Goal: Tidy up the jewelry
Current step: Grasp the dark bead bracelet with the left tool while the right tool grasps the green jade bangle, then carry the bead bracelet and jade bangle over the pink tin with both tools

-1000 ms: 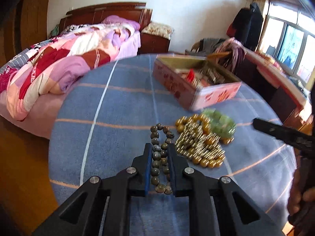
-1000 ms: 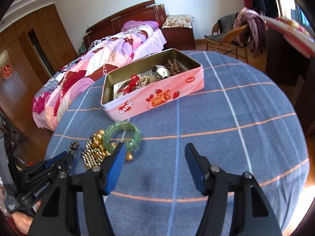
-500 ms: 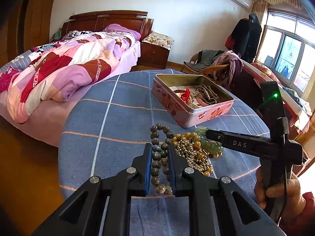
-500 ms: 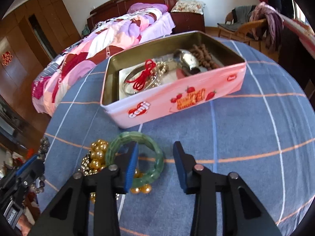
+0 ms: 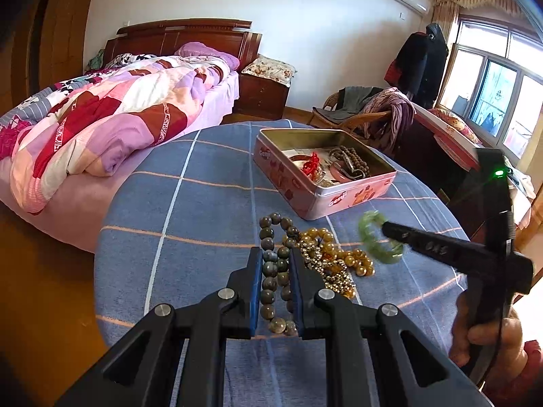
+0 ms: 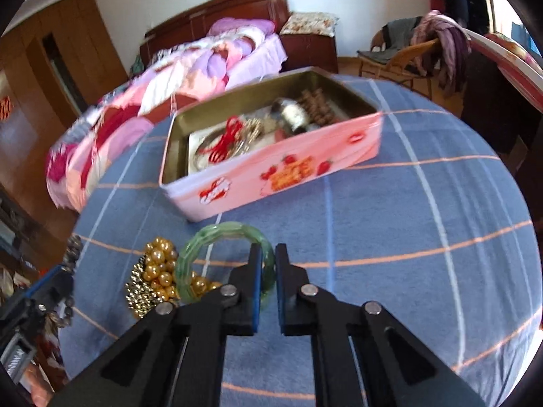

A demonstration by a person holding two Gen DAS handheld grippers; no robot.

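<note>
Two handheld claws work over a round surface [image 5: 203, 210] covered in a blue checked cloth, in a bedroom. Seen from its own camera, the left claw [image 5: 275, 261] is clenched on a string of dark grey-brown beads [image 5: 271, 271], which lies stretched between its blue-lined fingers on the cloth. Just to the right of those beads sits a heap of gold beads [image 5: 334, 264] and fine chain. The right claw [image 6: 268, 257] is clamped on the near rim of a green bangle [image 6: 217, 234]; in the left camera view the bangle [image 5: 373, 234] appears blurred at the claw's tip, beside the gold heap, and whether it rests on the cloth or is raised off it cannot be told. A person's hand [image 5: 488, 335] grips that claw's handle at the lower right. Beyond the jewelry stands an open pink tin [image 6: 271, 169] with strawberry pictures, holding a red cord, brown beads and metal pieces. A bed [image 5: 101, 118] with a pink and purple quilt lies behind the surface.
</note>
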